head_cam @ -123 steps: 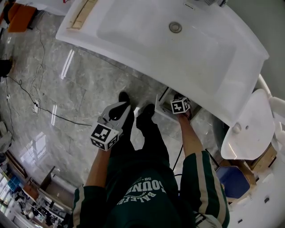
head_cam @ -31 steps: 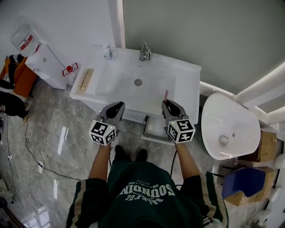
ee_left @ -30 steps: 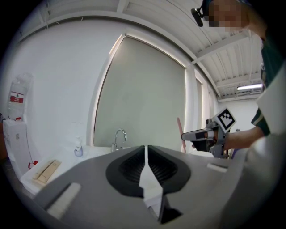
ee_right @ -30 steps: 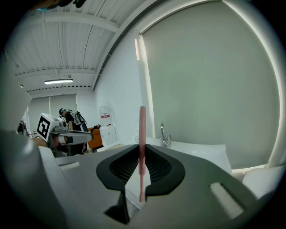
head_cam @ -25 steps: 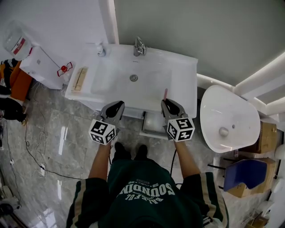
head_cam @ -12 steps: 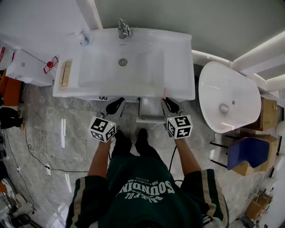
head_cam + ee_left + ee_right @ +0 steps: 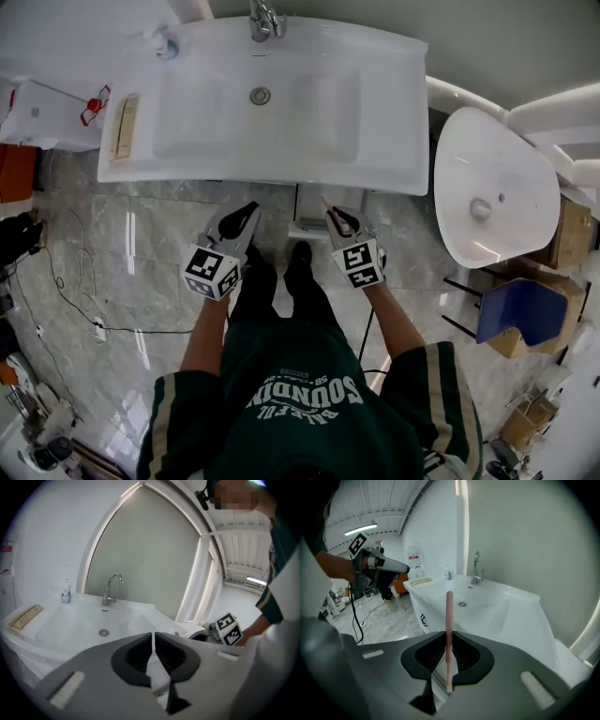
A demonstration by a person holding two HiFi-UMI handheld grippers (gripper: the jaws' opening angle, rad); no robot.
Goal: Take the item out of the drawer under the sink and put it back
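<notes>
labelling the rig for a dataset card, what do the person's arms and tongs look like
Both the left tongs and the right tongs are grey shells with black ribbed pads, each carrying a white cube printed with black square markers, left cube and right cube. The sleeves are short, dark green with cream stripes. A thin black cable trails from the right one.

I'm in a bathroom set-up: white sink (image 7: 394, 112), chrome faucet (image 7: 265, 19), soap bottle (image 7: 161, 42), grey marble floor (image 7: 150, 253) with loose cables (image 7: 98, 330) trailing across.
</notes>
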